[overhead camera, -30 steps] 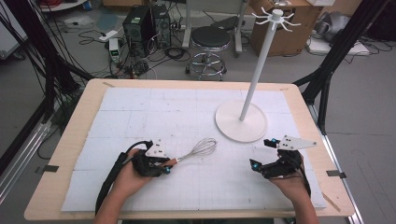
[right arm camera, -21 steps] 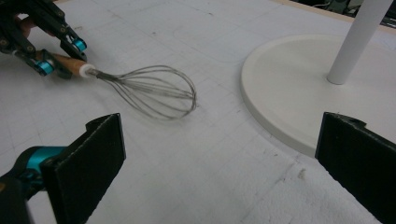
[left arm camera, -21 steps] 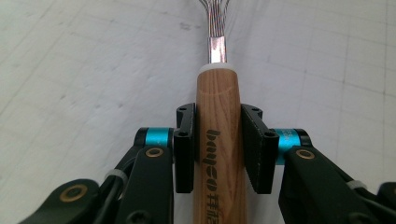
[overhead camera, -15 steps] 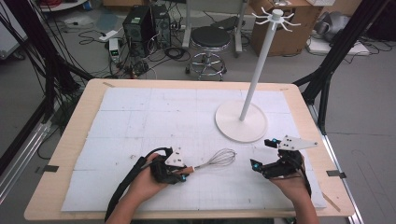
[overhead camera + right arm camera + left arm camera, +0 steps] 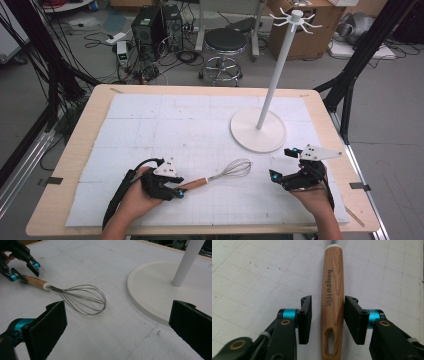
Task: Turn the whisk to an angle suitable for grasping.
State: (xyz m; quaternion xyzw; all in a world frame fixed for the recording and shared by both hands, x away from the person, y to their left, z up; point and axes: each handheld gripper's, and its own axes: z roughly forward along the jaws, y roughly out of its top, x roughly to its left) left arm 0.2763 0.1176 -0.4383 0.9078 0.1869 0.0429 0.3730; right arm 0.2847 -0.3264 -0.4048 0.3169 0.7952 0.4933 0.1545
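— Bench (image 5: 75,165) first: covered by a white gridded mat (image 5: 165,125), with the white hook stand (image 5: 258,131) upright at the far right. Hooks at the top bare, nothing hung.

— And the whisk (image 5: 226,171)?

— Flat on the mat, between the two grippers, wire head toward the stand's base but apart from it. Wooden handle (image 5: 332,297) pointing back at the left gripper (image 5: 176,192). Not lifted, so by judgement only the approach done; grasp, lift and likely hanging on a hook all left.

— Left hand's pose?

— Low over the mat, forearm in from the bottom edge, gripper aimed along the handle. Fingers (image 5: 305,320) apart, straddling the handle near its slotted end; right one about touching the wood, left one with a gap. Not clamped.

— Right side?

— Right gripper (image 5: 281,166) hovering near the stand's base, pointed left toward the wire head. Fingers (image 5: 48,326) spread wide, grasping nothing.
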